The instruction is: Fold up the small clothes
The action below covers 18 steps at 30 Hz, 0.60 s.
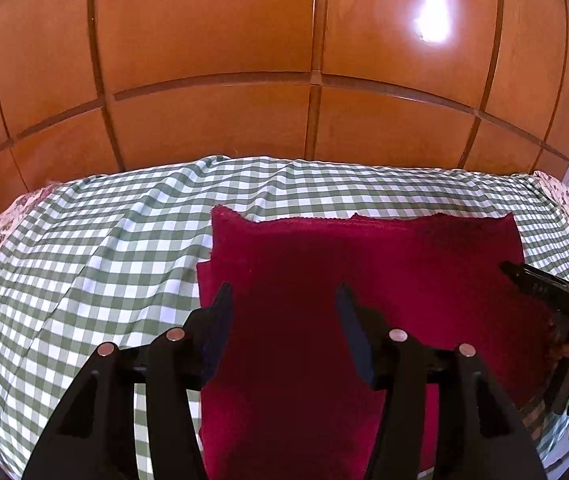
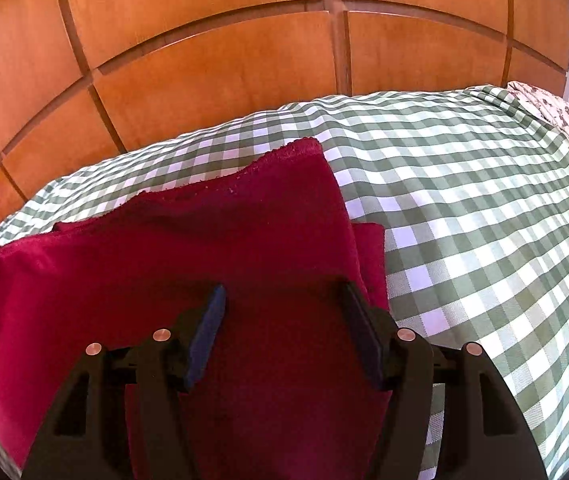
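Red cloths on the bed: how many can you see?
1: the red cloth lies folded on the checked bedspread, under both open tongs. Others may be hidden.

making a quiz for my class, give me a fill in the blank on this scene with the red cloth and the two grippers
1. The red cloth lies on a green and white ____ bedspread.
2. Behind the bed stands a panelled ____ wardrobe.
3. The left gripper and the right gripper both have their jaws ____, with nothing pinched.

Missing words: checked; wooden; open
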Available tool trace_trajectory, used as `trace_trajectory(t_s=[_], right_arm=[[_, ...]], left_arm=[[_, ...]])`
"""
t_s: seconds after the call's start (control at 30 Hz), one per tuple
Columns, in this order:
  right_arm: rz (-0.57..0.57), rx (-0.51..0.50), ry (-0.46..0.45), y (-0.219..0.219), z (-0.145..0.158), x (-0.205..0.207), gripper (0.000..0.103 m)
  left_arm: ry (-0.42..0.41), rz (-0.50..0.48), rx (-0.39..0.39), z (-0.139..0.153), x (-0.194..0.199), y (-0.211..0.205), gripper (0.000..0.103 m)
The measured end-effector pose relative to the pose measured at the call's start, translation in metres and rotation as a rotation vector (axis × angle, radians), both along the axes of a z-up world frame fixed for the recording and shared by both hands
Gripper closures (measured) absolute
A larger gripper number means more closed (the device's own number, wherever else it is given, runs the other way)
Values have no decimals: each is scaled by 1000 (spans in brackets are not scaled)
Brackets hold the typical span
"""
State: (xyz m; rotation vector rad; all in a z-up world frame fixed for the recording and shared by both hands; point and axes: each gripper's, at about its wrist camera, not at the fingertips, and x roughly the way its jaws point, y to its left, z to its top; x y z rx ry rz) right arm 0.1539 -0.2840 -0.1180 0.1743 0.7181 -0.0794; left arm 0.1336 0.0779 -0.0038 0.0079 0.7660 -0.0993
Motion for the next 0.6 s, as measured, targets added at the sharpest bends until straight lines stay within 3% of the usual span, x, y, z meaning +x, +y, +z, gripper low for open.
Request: trace_trajectory(t_s=[0.43, 0.53, 0.6], right_arm=[[-6, 1, -14, 2, -1, 0, 42], [-6, 8, -16, 1, -1, 0, 41], [-6, 20, -17, 1, -1, 0, 40]], left_arm=[[14, -25, 45, -13, 35, -9, 50], [43, -14, 78, -32, 54, -7, 44], [122, 29, 84, -57, 71, 2, 43]])
